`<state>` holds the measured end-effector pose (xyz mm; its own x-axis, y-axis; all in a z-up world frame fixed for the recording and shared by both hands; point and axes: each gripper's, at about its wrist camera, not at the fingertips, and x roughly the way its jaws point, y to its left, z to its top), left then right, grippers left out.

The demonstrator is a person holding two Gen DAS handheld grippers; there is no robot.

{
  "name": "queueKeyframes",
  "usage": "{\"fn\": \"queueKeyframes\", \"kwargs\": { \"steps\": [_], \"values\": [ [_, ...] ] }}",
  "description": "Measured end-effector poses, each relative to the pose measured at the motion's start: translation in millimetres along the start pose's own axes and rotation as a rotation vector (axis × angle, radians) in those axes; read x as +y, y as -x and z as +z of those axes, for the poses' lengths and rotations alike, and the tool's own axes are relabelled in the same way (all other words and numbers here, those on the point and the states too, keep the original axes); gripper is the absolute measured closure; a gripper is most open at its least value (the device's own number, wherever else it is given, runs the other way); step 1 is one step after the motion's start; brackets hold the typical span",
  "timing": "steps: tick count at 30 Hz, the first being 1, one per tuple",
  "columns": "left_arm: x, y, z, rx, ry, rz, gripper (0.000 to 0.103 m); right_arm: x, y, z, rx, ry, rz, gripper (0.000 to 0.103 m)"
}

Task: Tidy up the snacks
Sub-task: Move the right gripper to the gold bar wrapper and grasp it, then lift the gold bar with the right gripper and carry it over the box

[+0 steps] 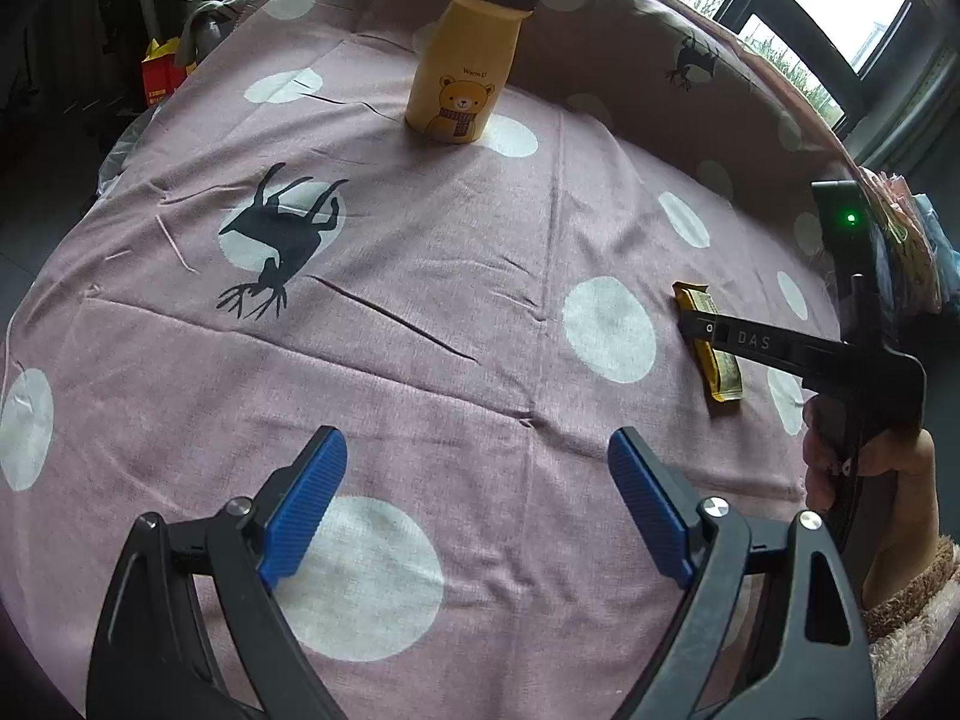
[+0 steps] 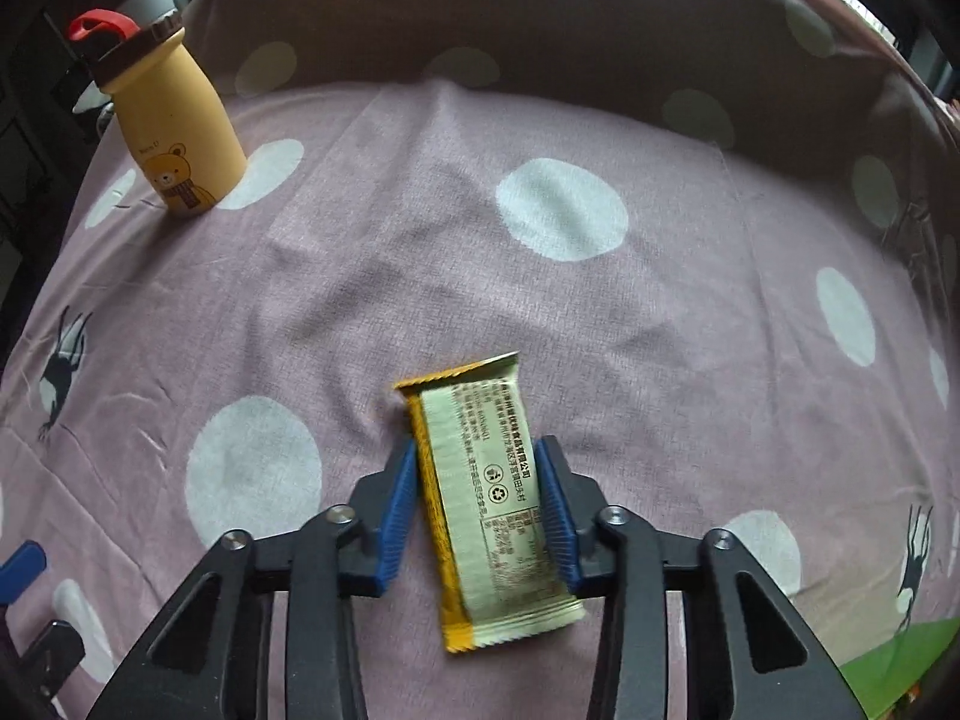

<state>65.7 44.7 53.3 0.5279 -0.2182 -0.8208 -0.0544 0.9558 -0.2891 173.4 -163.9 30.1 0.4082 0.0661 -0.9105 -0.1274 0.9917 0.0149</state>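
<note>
A yellow and silver snack bar [image 2: 489, 492] lies on the pink dotted cloth [image 2: 540, 300], printed side up. My right gripper [image 2: 477, 450] is shut on the snack bar, its blue pads [image 2: 402, 510] pressing both long edges. In the left wrist view the same snack bar [image 1: 714, 354] lies at the right with the right gripper [image 1: 696, 324] reaching across it, held by a hand [image 1: 840, 456]. My left gripper [image 1: 477, 450] hangs open over bare cloth, nothing between its blue pads [image 1: 306, 504].
A yellow bottle with a bear print and brown lid [image 1: 465, 60] stands at the far side of the cloth, also seen as the bottle [image 2: 171, 126] at far left. A dark cushion edge [image 2: 540, 30] borders the back. Windows [image 1: 840, 12] lie beyond.
</note>
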Motion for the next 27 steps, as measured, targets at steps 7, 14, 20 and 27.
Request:
{"fn": "queueKeyframes", "kwargs": {
  "steps": [7, 14, 20, 27],
  "values": [
    [5, 1, 1, -0.003, 0.013, 0.018, 0.014, 19, 44, -44, -0.019, -0.085, 0.123, 0.067],
    [17, 3, 1, 0.006, 0.054, 0.051, 0.014, 41, 65, -87, 0.039, -0.203, 0.26, 0.066],
    [20, 0, 0, 0.029, 0.061, 0.062, 0.014, 49, 48, -115, 0.119, -0.28, 0.332, 0.066],
    [11, 0, -3, 0.034, 0.033, 0.056, 0.014, 33, 69, -112, -0.003, -0.322, 0.409, 0.044]
  ]
}}
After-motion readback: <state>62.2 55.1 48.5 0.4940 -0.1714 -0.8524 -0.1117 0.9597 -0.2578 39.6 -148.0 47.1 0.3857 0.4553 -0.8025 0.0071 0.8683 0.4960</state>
